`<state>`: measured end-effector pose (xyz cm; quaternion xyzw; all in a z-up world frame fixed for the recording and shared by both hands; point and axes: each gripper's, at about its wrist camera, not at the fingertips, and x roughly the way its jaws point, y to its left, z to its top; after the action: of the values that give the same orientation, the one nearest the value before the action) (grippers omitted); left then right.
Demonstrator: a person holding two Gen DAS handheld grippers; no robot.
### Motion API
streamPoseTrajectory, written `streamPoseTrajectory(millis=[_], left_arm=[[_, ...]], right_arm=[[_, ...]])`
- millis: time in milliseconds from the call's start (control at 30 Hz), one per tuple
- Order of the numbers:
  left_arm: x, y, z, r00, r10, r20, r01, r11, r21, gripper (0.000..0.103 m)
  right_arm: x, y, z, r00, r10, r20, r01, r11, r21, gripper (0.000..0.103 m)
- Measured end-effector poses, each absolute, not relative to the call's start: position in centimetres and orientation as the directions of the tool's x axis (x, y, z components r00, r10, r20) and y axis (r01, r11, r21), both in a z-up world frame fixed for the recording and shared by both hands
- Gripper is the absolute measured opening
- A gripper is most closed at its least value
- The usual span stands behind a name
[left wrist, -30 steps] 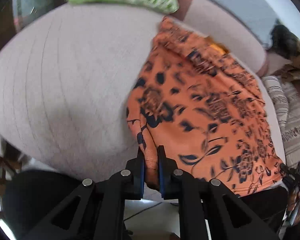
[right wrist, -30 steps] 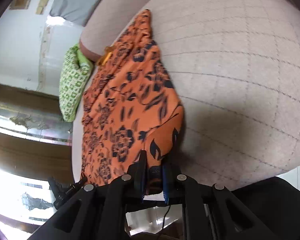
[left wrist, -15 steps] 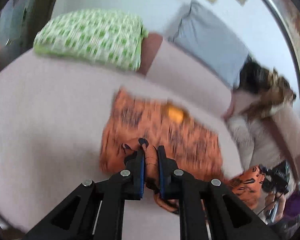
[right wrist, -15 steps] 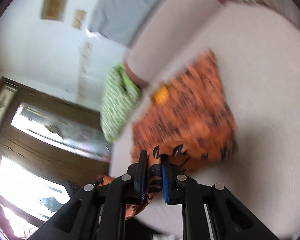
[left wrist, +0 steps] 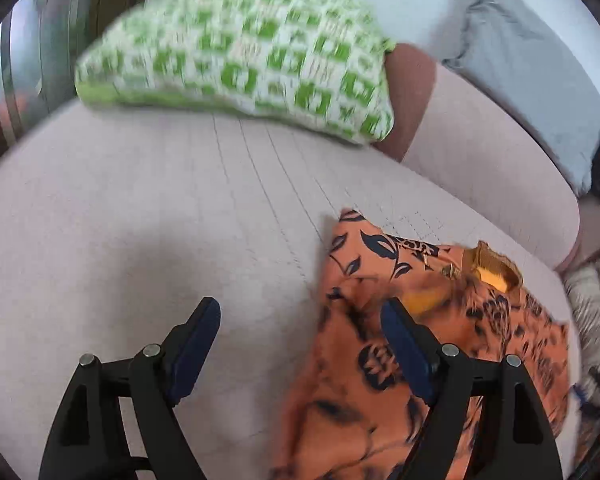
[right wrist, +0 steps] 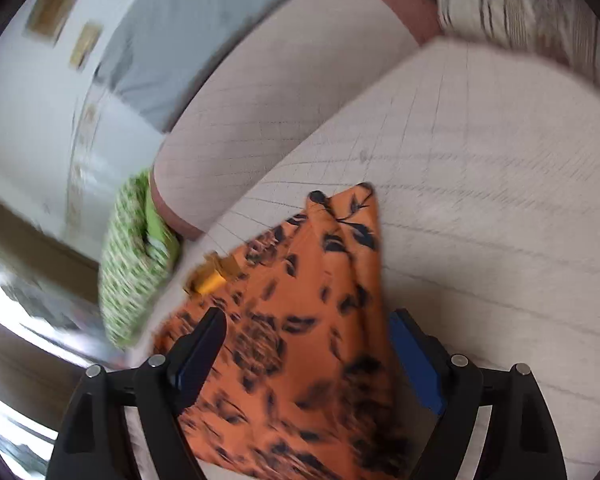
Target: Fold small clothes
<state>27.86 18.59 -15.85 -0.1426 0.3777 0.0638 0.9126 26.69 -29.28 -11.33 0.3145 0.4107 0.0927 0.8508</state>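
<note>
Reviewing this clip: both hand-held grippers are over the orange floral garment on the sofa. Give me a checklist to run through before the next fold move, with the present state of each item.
1. Left hand-held gripper open, holding nothing: ok.
2. Right hand-held gripper open, cloth lying between its fingers but not clamped: ok.
3. Orange black-flowered garment resting on the pale quilted sofa seat: ok.
4. Folded edges lined up neatly: not ok; a corner sticks out toward the backrest and the yellow collar label shows.
5. Green-and-white checked cushion apart from the garment: ok.
6. Garment's near edge fully on the seat: cannot tell, it runs out of view.
</note>
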Motion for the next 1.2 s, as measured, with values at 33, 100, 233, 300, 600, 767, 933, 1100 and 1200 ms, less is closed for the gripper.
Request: streamPoseTrajectory(millis=[33, 100, 233, 300, 600, 767, 933, 1100, 1200], left_arm=[[27.5, 18.7, -15.9, 0.707, 0.007, -0.707, -0.211, 0.956, -0.202, 0.083], [27.1, 18.1, -16.7, 0.688, -0.035, -0.725, -0.158, 0.968, -0.196, 0.083], [28.5, 15.8, -20.0, 0.605, -0.072, -0.793, -0.094, 0.982, -0.161, 0.083], [29.3, 14.9, -21.4, 0.581, -0.064, -0.811, -0.086, 0.986, -0.140, 0.083], [28.6, 12.7, -15.9, 0.618, -0.089, -0.781, -0.067, 0.984, -0.165, 0.017], [20.6, 12.4, -11.3, 0.685, -0.138, -0.715, -0.016, 0.979, -0.204, 0.017], [13.4, 12.1, -17.8, 0.585, -0.182, -0.790, -0.010, 0.973, -0.232, 0.026], [12.2, 14.2, -19.5, 0.589, -0.130, -0.798, -0.093, 0.970, -0.226, 0.039], [13.3, 14.0, -15.5, 0.687, -0.092, -0.721, -0.049, 0.984, -0.173, 0.040]], right_arm=[[25.9, -29.4, -11.1, 0.642, 0.377, -0.668, 0.105, 0.820, 0.563, 0.086], [25.6, -29.5, -11.4, 0.608, 0.367, -0.704, 0.100, 0.844, 0.527, 0.086], [26.4, -28.7, -13.8, 0.506, 0.441, -0.742, 0.066, 0.837, 0.543, 0.086], [27.1, -27.0, -15.0, 0.464, 0.440, -0.769, 0.048, 0.854, 0.518, 0.086], [27.9, -23.1, -12.3, 0.405, 0.488, -0.773, -0.021, 0.851, 0.525, 0.022], [23.4, -22.8, -5.8, 0.462, 0.508, -0.727, -0.096, 0.844, 0.528, 0.020], [15.2, -24.6, -7.4, 0.415, 0.535, -0.736, -0.062, 0.823, 0.564, 0.037], [10.6, -26.6, -13.3, 0.388, 0.507, -0.770, 0.004, 0.834, 0.551, 0.067], [10.6, -28.5, -10.3, 0.500, 0.495, -0.710, 0.044, 0.805, 0.592, 0.067]])
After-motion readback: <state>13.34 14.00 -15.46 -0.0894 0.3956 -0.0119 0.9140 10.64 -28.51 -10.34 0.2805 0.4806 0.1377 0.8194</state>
